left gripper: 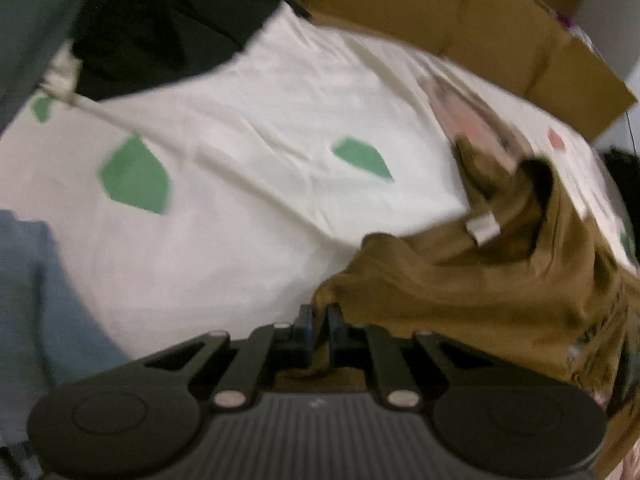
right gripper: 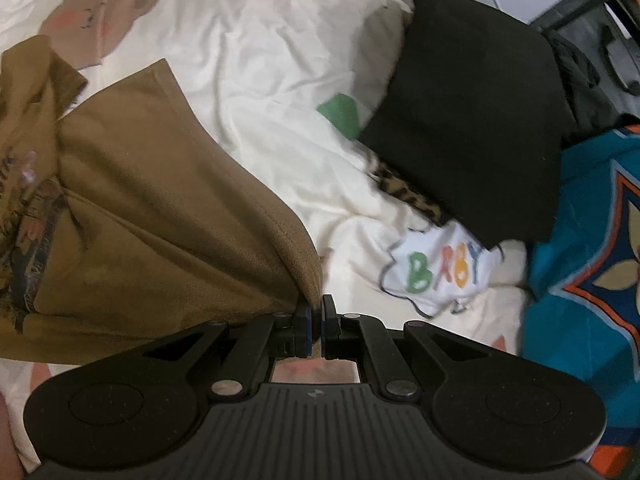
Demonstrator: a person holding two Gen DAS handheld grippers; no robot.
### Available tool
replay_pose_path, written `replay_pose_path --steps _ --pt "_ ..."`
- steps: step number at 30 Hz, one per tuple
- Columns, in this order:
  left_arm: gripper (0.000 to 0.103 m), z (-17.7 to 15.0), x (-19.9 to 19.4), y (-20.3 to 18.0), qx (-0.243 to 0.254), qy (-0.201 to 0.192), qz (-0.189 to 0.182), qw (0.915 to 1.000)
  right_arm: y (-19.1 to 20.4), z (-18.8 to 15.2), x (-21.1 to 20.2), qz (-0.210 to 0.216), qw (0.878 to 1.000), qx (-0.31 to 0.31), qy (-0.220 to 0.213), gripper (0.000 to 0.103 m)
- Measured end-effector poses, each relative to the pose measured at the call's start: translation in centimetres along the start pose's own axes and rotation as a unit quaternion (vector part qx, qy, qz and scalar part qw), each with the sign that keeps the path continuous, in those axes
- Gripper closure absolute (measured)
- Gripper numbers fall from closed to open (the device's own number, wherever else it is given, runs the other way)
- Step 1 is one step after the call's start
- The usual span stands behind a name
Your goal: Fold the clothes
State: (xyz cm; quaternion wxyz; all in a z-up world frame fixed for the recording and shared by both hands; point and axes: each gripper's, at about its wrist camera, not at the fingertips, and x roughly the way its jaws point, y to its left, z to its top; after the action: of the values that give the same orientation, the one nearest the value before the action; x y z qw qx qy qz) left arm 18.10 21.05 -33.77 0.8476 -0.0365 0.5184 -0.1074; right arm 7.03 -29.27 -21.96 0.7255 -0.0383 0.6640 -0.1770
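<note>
Brown shirt (right gripper: 160,208) pinched in both tongs (left gripper: 320,316) (right gripper: 316,312), apparently above bedsheet (left gripper: 260,120).

The shirt (right gripper: 160,208) is mustard brown with a dark printed band. The bedsheet (left gripper: 256,120) is cream with green patches and brown bears. The folded garment (right gripper: 476,120) is black; the blanket (right gripper: 580,264) is teal with orange.
</note>
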Motion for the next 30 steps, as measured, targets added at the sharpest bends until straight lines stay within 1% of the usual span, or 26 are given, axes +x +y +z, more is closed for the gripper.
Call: replay_pose_path --steps 5,11,13,15,16,17,18,19,20,21,23,26,30 --pt "0.096 0.2 -2.3 1.4 -0.016 -0.014 0.019 0.9996 -1.5 -1.4 0.4 -0.025 0.999 0.015 0.037 0.102" --pt "0.096 -1.7 -4.3 3.2 -0.044 0.000 0.038 0.9983 -3.7 -3.7 0.8 -0.052 0.994 0.039 0.092 0.102" --pt "0.096 -2.8 -5.0 3.7 -0.055 0.008 0.040 0.9976 -4.0 -4.0 0.7 -0.052 0.993 0.044 0.099 0.101" --pt "0.096 -4.0 -5.9 4.0 -0.061 0.019 0.051 0.9966 -3.9 -4.0 0.5 -0.051 0.993 0.046 0.100 0.100" --pt "0.096 -4.5 -6.2 4.3 -0.068 0.028 0.052 0.9960 -3.9 -4.1 0.4 -0.050 0.993 0.047 0.100 0.097" --pt "0.096 -5.0 -6.5 4.5 -0.076 0.032 0.051 0.9953 -3.9 -4.1 0.3 -0.050 0.992 0.048 0.101 0.096" --pt "0.096 -5.4 -6.8 4.8 -0.082 0.037 0.052 0.9946 -3.9 -4.1 0.3 -0.049 0.992 0.050 0.102 0.087" --pt "0.096 -5.8 -7.2 5.0 -0.084 0.040 0.056 0.9941 -3.8 -4.1 0.2 -0.049 0.992 0.051 0.102 0.081" --pt "0.096 -6.2 -7.5 5.2 -0.087 0.044 0.060 0.9935 -3.8 -4.2 0.1 -0.048 0.992 0.052 0.103 0.078" --pt "0.096 -6.6 -7.8 5.3 -0.091 0.047 0.063 0.9927 -3.7 -4.0 -0.1 -0.045 0.993 0.052 0.099 0.076" --pt "0.096 -7.3 -8.4 5.6 -0.095 0.054 0.069 0.9916 -3.2 -2.9 -0.8 -0.036 0.995 0.046 0.080 0.074" --pt "0.096 -8.3 -9.1 5.9 -0.099 0.062 0.081 0.9898 -1.9 -0.7 -1.4 -0.015 0.999 0.025 0.036 0.069" --pt "0.095 -9.4 -9.4 6.5 -0.107 0.076 0.087 0.9876 1.1 2.8 -1.8 0.038 0.999 0.002 -0.029 0.069"
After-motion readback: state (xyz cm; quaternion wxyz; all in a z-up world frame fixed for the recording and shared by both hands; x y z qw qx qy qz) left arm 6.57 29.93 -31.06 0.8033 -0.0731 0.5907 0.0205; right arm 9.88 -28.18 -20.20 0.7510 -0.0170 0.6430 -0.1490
